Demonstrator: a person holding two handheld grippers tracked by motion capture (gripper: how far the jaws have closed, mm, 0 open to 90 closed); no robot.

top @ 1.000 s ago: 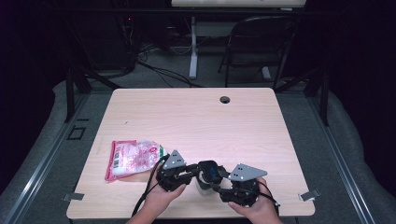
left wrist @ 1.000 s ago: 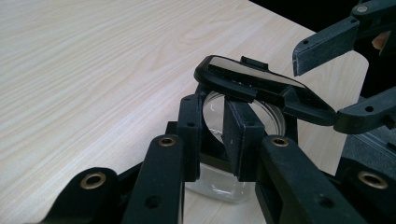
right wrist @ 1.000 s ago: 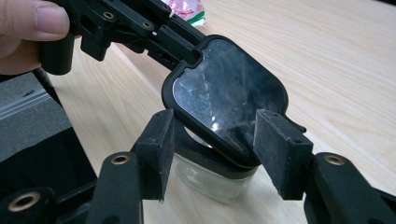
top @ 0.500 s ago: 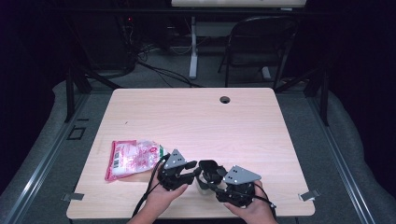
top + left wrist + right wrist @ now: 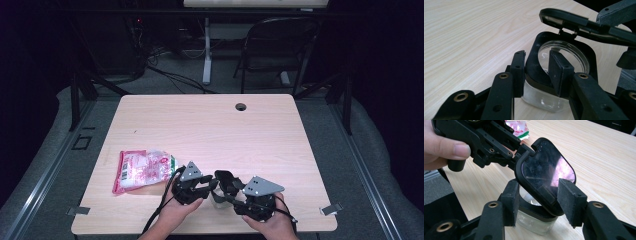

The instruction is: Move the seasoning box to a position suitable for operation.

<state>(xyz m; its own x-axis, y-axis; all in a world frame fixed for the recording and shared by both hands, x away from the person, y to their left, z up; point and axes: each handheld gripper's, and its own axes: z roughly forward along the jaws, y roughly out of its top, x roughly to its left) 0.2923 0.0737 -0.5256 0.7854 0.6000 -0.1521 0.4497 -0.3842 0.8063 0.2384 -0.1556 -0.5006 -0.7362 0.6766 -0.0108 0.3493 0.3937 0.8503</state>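
1. A small clear container (image 5: 544,100) with a black collar and a hinged black lid (image 5: 546,178) stands on the light wooden bench (image 5: 210,130), near its front edge, between the person's two hands.
2. The lid is flipped up and tilted, so the round mouth of the container is in plain sight in the left gripper view.
3. The left claw (image 5: 540,72) grips the container's black collar: one finger (image 5: 518,71) presses on the outside of the collar and the other sits inside the mouth. Its jaws have just been closing a little, with the collar between them.
4. The right claw (image 5: 540,203) stands around the raised lid's free edge. Its jaws have just been closing, with the lid between them, and they are not fully on it: the far pad (image 5: 570,200) lies against the lid's face, while the near pad appears to stand just off it, beside the container's body.
5. In the high view the left claw (image 5: 212,185) and the right claw (image 5: 227,192) meet over the container.
6. A pink and white packet (image 5: 145,170) lies flat on the bench just beside the left hand (image 5: 177,212), toward the bench's left side.
7. A round hole (image 5: 241,107) sits near the far edge of the bench.
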